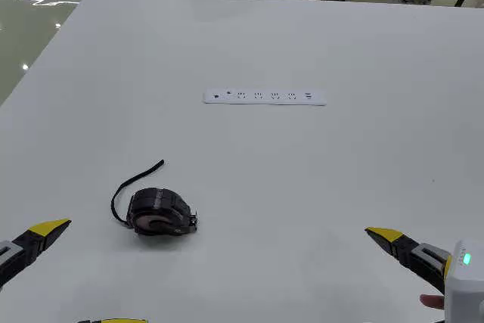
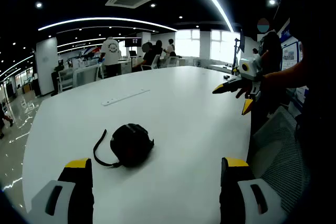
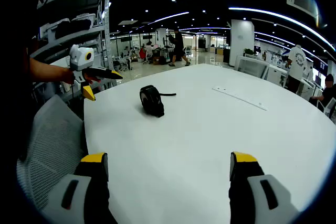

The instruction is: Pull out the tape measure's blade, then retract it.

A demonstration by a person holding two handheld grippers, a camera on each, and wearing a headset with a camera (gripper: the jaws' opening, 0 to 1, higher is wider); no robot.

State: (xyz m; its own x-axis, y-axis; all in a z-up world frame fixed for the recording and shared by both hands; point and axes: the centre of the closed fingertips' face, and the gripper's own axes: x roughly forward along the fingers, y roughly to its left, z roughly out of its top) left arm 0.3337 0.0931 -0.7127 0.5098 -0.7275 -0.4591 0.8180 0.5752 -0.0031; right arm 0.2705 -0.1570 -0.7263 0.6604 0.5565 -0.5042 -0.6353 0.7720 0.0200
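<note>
A black tape measure [image 1: 159, 213] lies on the white table [image 1: 302, 172], front left, its thin black wrist strap [image 1: 125, 187] curling out behind it. No blade lies out on the table. My left gripper [image 1: 79, 274] hovers open at the table's front left, just short of the tape measure [image 2: 131, 142], with nothing between its yellow-tipped jaws. My right gripper [image 3: 168, 158] is open too, far to the right, and one yellow fingertip [image 1: 384, 234] shows at the front right. From its side the tape measure [image 3: 152, 100] sits well ahead.
A white power strip [image 1: 265, 96] lies across the table's middle, beyond the tape measure. A grey mesh chair [image 2: 278, 145] stands at the near table edge. People, desks and shelves stand in the office around the table.
</note>
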